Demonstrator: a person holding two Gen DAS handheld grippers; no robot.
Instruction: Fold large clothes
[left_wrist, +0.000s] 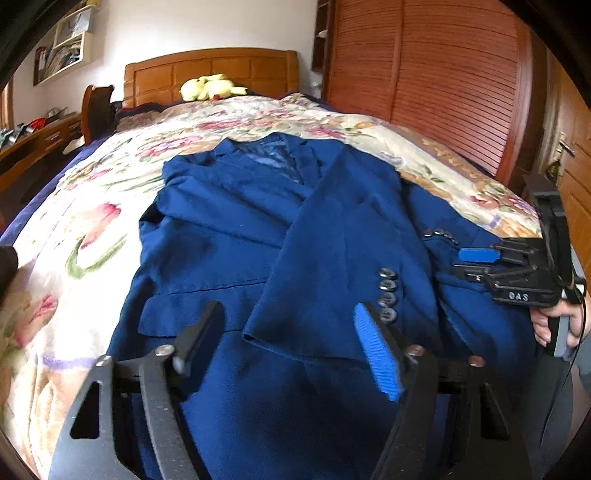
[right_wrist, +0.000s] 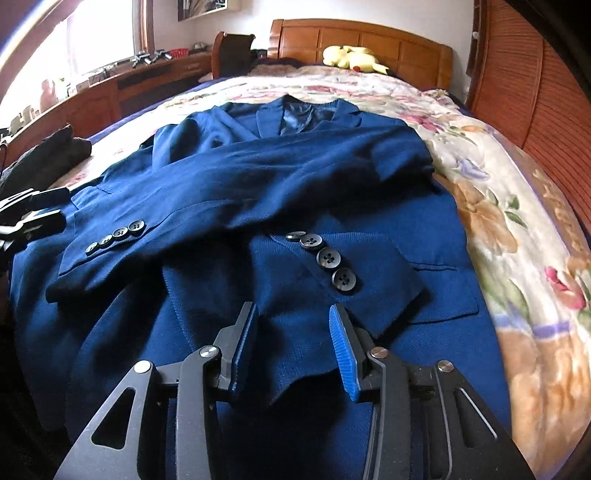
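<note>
— So, are the grippers holding anything?
— No. The left gripper (left_wrist: 291, 343) gapes wide and the right gripper (right_wrist: 293, 347) narrower, both empty, over the dark blue cloth jacket (right_wrist: 258, 192) on the flowery bedspread (right_wrist: 517, 229).
— Folded yet?
— Sleeves are crossed in. The bottom half still needs folding, I think.

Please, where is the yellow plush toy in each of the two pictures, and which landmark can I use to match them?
Left wrist view: the yellow plush toy lies at the top, left of centre, on the far end of the bed.
Right wrist view: the yellow plush toy lies at the top, right of centre, same spot.
Shared landmark: the wooden headboard right behind it, beyond the blue jacket.
</note>
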